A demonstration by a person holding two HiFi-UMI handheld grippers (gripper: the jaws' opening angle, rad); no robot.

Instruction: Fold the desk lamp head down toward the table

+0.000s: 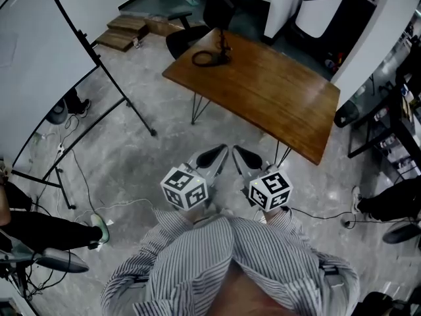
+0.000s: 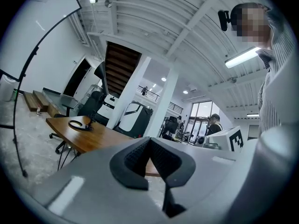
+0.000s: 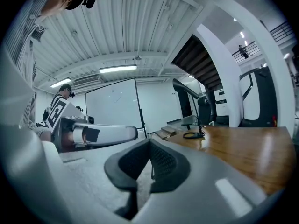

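A black desk lamp (image 1: 222,45) stands at the far left end of the brown wooden table (image 1: 276,97), its thin arm raised and a dark ring at its foot. It shows small in the left gripper view as the lamp (image 2: 89,120) and in the right gripper view as the lamp (image 3: 202,118). My left gripper (image 1: 214,155) and right gripper (image 1: 245,155) hang side by side close to my chest, over the floor and well short of the table. Both are shut and hold nothing, as seen at the left gripper (image 2: 149,141) and the right gripper (image 3: 149,143).
A black stand with a white board (image 1: 99,58) slants across the floor at left, with cables beneath it. A seated person's legs (image 1: 46,229) are at the lower left, another person's shoes (image 1: 388,206) at the right. An office chair (image 1: 187,38) and wooden steps (image 1: 128,30) lie behind the table.
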